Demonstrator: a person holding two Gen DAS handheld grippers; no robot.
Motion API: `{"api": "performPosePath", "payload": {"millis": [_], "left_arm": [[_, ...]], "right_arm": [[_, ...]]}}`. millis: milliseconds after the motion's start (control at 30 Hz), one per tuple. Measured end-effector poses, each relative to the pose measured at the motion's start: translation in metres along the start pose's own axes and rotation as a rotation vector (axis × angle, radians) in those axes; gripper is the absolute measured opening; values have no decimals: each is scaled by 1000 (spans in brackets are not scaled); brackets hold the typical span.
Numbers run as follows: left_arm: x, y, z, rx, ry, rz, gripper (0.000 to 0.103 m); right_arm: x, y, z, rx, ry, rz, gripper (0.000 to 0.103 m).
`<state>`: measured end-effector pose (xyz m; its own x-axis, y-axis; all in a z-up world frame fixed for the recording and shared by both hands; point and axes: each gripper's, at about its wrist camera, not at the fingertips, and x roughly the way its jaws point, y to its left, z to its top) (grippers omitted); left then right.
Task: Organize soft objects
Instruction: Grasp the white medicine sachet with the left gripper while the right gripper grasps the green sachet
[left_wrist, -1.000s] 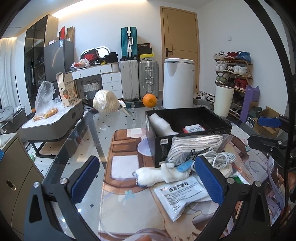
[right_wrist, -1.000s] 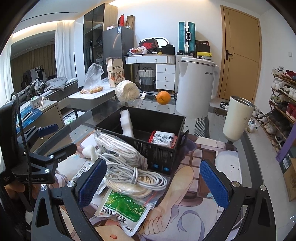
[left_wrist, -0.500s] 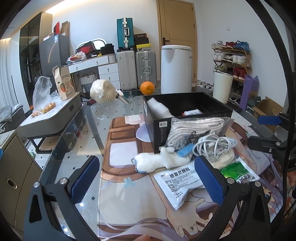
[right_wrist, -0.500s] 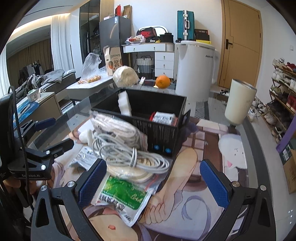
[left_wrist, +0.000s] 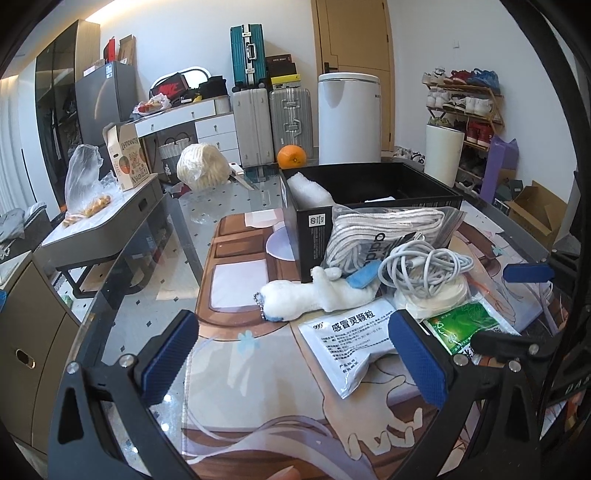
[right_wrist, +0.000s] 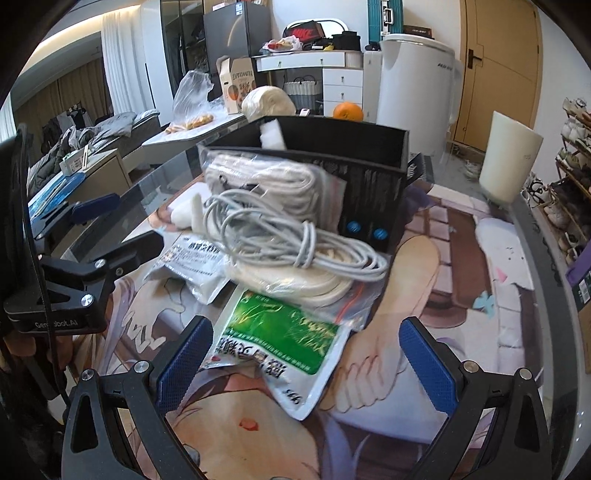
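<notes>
My left tongs (left_wrist: 295, 354) stand wide apart and hold nothing, poised above the printed mat (left_wrist: 258, 369) that covers the glass worktop (left_wrist: 147, 258). My right tongs (right_wrist: 306, 358) are likewise spread wide and hold nothing; the green sachet (right_wrist: 280, 332) lies flat on the mat between their blue pads (right_wrist: 184, 362), not touching either as far as I can tell. The soft items lie heaped in front of the black box (left_wrist: 369, 199). A white plush toy (left_wrist: 317, 295) with a small bead chain lies on the mat just beside the box's near corner. A white sachet (left_wrist: 351, 339) with printed text lies flat just in front of the toy. A bagged bundle of white rope (right_wrist: 273, 184) leans against the box wall, and a coil of grey cable (right_wrist: 291, 240) rests on a flat roll of cream tape (right_wrist: 295, 280), which overlaps the far edge of the green sachet. Inside the box a white foam piece (left_wrist: 310, 192) stands against the left wall. At the far end of the worktop sit a ball of twine (left_wrist: 201, 166) and an orange (left_wrist: 291, 156), well apart from the heap.
</notes>
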<state>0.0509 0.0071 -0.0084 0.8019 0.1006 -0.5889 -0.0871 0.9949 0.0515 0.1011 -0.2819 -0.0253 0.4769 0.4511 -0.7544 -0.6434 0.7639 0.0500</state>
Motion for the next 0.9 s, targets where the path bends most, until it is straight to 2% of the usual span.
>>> {"api": "performPosePath", "payload": {"millis": [467, 900], "left_arm": [[0, 1, -1, 2, 0, 1, 103], [4, 2, -2, -1, 13, -8, 103]], "right_arm": [[13, 5, -3, 4, 49, 24, 102], [26, 7, 2, -18, 100, -23, 102]]}}
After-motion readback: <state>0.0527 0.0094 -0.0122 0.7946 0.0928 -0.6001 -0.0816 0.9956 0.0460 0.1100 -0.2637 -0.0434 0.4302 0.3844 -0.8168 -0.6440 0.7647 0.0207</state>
